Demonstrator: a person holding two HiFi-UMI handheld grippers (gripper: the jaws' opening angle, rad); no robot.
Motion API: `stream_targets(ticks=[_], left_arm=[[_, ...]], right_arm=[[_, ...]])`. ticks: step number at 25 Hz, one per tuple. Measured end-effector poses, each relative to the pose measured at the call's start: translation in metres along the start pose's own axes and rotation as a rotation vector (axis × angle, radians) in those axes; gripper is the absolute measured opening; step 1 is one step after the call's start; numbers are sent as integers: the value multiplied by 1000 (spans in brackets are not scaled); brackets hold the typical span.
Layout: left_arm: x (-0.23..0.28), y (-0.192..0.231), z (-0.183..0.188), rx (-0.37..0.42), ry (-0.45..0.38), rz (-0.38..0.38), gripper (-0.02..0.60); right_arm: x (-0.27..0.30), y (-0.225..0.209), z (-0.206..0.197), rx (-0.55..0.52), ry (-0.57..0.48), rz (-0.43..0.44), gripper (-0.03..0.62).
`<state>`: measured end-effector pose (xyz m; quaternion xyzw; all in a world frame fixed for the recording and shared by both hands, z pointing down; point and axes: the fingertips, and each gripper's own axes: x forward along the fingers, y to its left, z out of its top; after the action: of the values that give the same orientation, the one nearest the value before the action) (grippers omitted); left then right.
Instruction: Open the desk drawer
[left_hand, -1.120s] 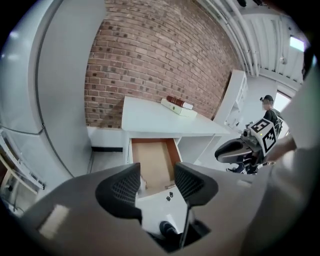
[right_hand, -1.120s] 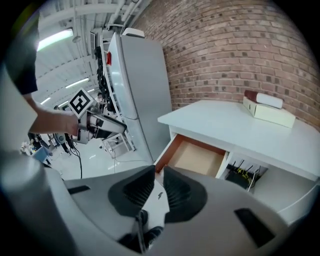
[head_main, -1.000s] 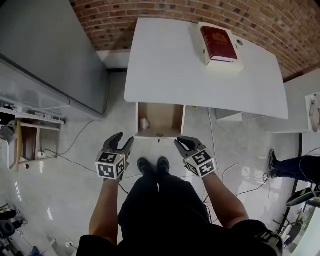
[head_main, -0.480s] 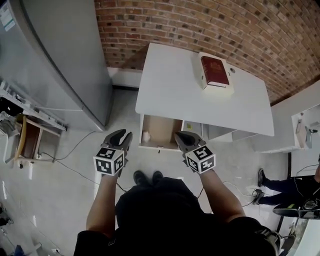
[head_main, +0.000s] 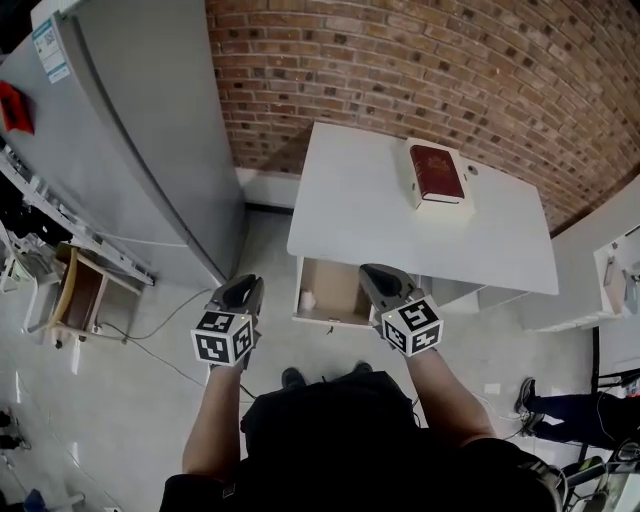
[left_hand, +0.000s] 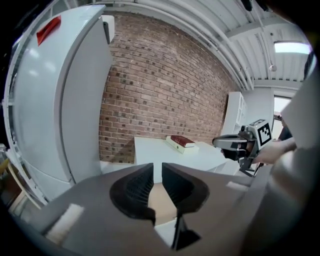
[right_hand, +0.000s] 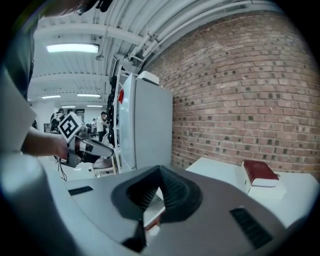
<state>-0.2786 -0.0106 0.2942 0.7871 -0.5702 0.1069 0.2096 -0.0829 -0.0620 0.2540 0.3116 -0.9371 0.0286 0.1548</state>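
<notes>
Both empty: left gripper (head_main: 245, 284) just closing to a slit, right gripper (head_main: 373, 273) closed, open drawer (head_main: 335, 289) between them.

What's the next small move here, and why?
Probably no further pull: the drawer already stands out from under the white desk. The left gripper, whose jaws have just been closing on nothing, and the shut right gripper hang clear of it. I'd simply lower both to rest.

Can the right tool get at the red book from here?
Probably yes: the red book lies uncovered on a white box on the desk, nothing stands between it and the right tool, though its shut jaws must open first.
</notes>
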Motion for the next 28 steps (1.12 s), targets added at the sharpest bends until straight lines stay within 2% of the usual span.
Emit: stream_targets(ticks=[3,8,16,28], left_arm=[[2,-14,16,40,-14,26,49],[22,-49,39,17,-39,22,28],[48,-111,77,24,-111,-7,12],[51,-118,92,43,-114,-12,12]], right_arm=[[-17,-20,17,5,-53,-2,12],[-56,-59,27,5,-96,3,12],[-106,-106,21,-2,-122,-5,12],[-118,-117,26,26,-166,-32,12]])
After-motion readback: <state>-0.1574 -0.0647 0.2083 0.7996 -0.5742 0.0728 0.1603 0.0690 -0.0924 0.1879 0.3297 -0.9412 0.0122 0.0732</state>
